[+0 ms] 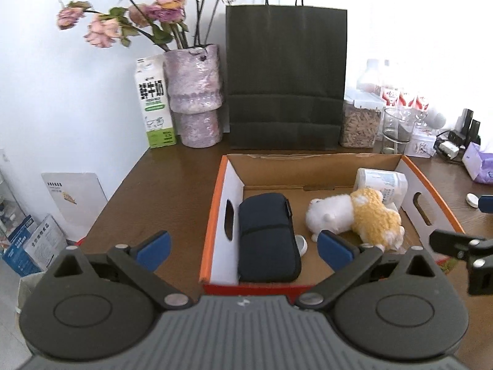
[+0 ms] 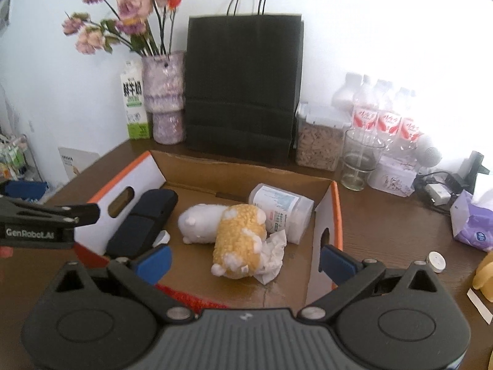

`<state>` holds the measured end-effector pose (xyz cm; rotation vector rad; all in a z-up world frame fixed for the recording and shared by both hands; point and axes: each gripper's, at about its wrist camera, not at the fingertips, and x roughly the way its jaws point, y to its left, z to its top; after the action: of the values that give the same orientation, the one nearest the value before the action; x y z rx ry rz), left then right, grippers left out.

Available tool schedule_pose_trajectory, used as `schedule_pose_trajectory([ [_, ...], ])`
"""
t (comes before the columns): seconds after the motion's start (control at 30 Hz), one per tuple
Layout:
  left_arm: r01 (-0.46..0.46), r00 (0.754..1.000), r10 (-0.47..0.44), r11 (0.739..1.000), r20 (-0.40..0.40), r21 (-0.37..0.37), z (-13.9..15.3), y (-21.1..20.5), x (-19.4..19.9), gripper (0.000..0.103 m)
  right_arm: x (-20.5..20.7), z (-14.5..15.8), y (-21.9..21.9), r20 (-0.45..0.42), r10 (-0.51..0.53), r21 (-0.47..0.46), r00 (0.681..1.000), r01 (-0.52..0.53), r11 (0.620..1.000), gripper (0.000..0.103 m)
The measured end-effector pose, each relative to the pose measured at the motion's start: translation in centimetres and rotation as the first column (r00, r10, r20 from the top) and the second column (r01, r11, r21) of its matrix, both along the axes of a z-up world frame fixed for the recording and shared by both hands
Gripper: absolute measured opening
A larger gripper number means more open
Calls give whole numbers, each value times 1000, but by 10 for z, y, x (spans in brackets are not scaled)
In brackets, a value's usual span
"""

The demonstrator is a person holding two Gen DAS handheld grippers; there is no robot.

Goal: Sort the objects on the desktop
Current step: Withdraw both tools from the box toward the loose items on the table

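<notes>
An orange-edged cardboard box (image 1: 222, 185) (image 2: 336, 212) sits on the brown desk. Inside lie a dark navy pouch (image 1: 268, 237) (image 2: 141, 219), a white and yellow plush toy (image 1: 354, 215) (image 2: 234, 234), a white plastic jar (image 1: 382, 182) (image 2: 283, 206) on its side, a crumpled tissue (image 2: 272, 256) and a small white cap (image 1: 301, 243). My left gripper (image 1: 243, 246) hangs open over the box's near left part, nothing between its blue pads. My right gripper (image 2: 245, 262) is open above the box's near edge, also holding nothing. Each gripper shows at the other view's side.
At the back stand a milk carton (image 1: 154, 101), a vase of pink flowers (image 1: 194, 92), a black paper bag (image 1: 286, 77), a jar of dry food (image 2: 317, 141), a glass (image 2: 357, 163) and water bottles (image 2: 382, 117). A tissue pack (image 2: 471, 222), a small round white object (image 2: 436, 261) and a yellow object (image 2: 483, 274) lie right.
</notes>
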<state>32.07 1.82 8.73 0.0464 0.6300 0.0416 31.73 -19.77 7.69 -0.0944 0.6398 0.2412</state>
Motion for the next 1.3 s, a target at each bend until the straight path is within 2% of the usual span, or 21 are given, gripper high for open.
schedule_pose_trajectory([
  [0.27,-10,997,11,1000,76,-15,-9,9,-57,103,-56,-8,-17,67,6,29,998,-8,1000,103],
  [0.47,-20,999,21,1000,48,-16,-32,11,-83,103,-87,-30,-23,57,-10,37,998,8,999,103],
  [0.63,-19,1000,20,999,20,-50,-47,11,-99,103,-109,-48,-25,38,-32,33,999,31,999,103],
  [0.93,15,998,-20,996,-59,-83,-71,-3,-108,103,-132,-72,-25,-17,-27,30,999,27,999,103],
  [1.3,5,992,-14,997,-121,-80,-89,-7,-92,103,-117,-101,-34,-81,-80,7,993,81,997,103],
])
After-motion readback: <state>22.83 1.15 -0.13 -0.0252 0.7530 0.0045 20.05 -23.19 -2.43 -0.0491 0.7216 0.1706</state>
